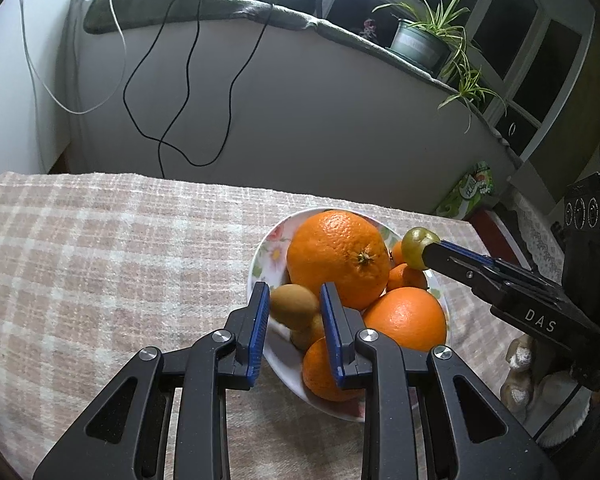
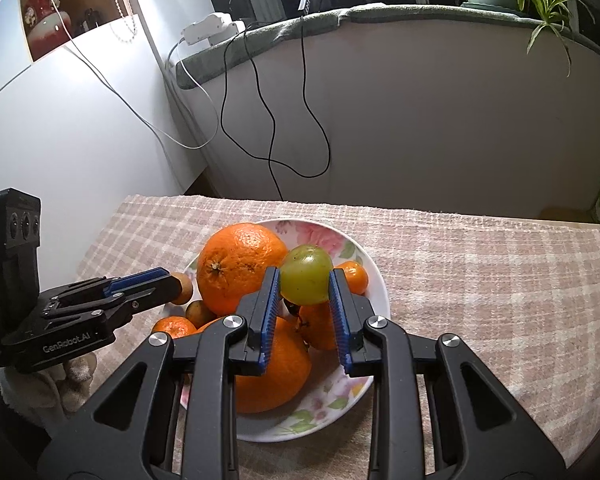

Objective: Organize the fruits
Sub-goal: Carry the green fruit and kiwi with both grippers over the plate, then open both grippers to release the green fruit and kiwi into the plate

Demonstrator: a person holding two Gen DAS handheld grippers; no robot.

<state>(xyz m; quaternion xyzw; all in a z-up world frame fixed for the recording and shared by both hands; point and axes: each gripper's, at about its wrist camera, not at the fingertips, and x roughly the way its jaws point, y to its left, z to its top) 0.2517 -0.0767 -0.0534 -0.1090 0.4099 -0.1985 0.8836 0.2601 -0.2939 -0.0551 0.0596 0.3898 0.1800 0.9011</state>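
Squeezing risks slip: right gripper clamps green fruit; left gripper grips brown kiwi-like fruit at plate's 9 o'clock.

You are working in a home living space: a table under a pink-and-white checked cloth carries a floral china bowl of fruit. At 1 o'clock a potted spider plant stands on a cloth-covered sill before dark windows. At 11 o'clock a white power strip trails black and white cables down the wall.
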